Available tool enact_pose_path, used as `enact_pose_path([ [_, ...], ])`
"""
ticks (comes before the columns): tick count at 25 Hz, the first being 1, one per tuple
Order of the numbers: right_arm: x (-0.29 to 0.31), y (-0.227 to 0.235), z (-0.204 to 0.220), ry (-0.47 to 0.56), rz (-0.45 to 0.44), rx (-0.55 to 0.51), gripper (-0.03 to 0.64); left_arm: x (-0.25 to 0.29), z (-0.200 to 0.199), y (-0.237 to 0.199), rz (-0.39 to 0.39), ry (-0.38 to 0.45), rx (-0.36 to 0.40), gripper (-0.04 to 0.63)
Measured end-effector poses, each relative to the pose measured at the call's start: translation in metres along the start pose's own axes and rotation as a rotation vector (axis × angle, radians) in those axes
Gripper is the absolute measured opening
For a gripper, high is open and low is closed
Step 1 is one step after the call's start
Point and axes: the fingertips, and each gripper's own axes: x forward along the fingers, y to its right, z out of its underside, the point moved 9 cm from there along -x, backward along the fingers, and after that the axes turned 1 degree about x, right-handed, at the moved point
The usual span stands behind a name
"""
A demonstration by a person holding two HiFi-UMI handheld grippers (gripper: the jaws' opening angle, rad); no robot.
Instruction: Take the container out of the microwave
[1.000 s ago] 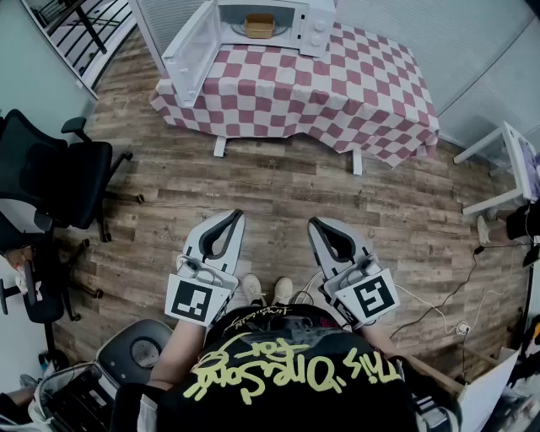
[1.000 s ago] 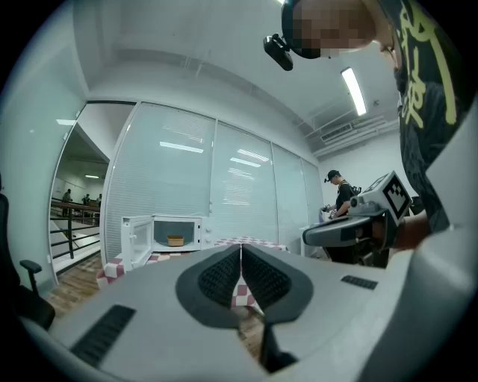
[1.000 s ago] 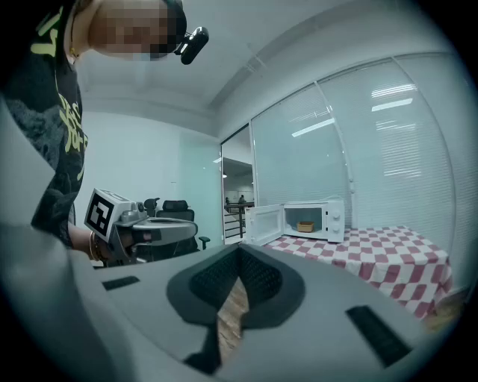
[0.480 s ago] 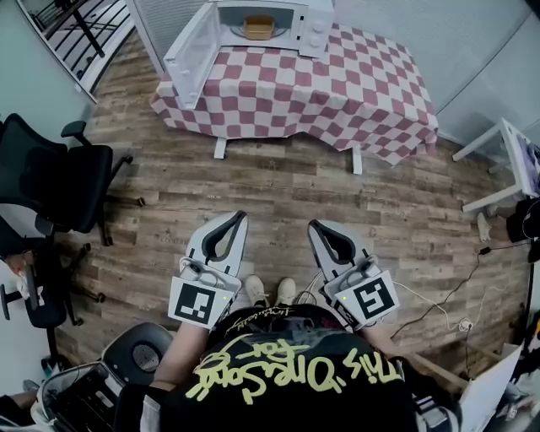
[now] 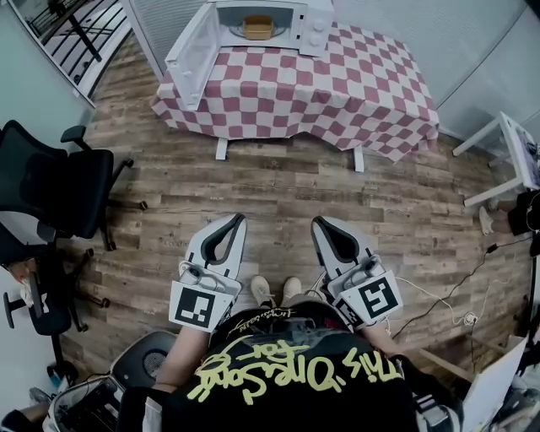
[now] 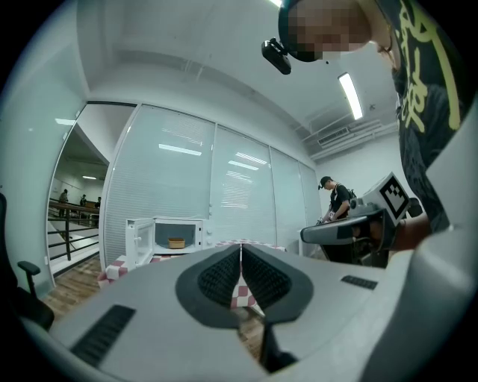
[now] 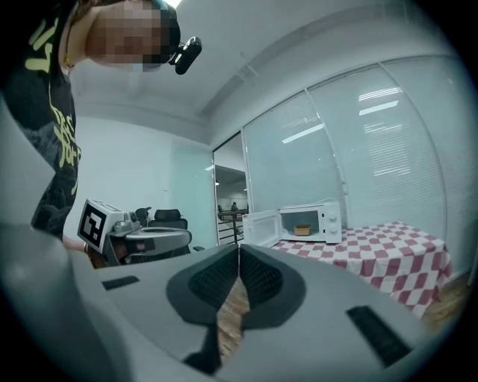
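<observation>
A white microwave (image 5: pixel 274 18) stands at the far left of a red-and-white checked table (image 5: pixel 337 93), its door (image 5: pixel 192 52) swung open. Inside it sits a small tan container (image 5: pixel 257 26), which also shows in the left gripper view (image 6: pixel 176 242) and the right gripper view (image 7: pixel 302 230). My left gripper (image 5: pixel 237 218) and right gripper (image 5: pixel 318 221) are held level in front of my body, far from the table, over the wooden floor. Both are shut with nothing between the jaws.
A black office chair (image 5: pixel 59 186) stands at the left on the wood floor (image 5: pixel 278 190). A white table's leg (image 5: pixel 498 148) and loose cables (image 5: pixel 447 308) lie at the right. Another person (image 6: pixel 340 201) stands in the background. Glass partition walls (image 7: pixel 358 149) rise behind the table.
The view has shifted slightly; both grippers keep their place in front of me and stay shut.
</observation>
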Motion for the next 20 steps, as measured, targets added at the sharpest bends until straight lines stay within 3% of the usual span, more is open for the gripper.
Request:
enact_pose_path([
  [6,-0.001,-0.011,0.009,-0.047,0.032,-0.005,0.011,-0.008,0.001,-0.01,0.017,-0.002,-0.004,0.012],
  [20,0.011,-0.003,0.012,-0.039,0.07,-0.015,0.011,0.002,0.005,-0.021,0.017,-0.012,-0.03,0.012],
])
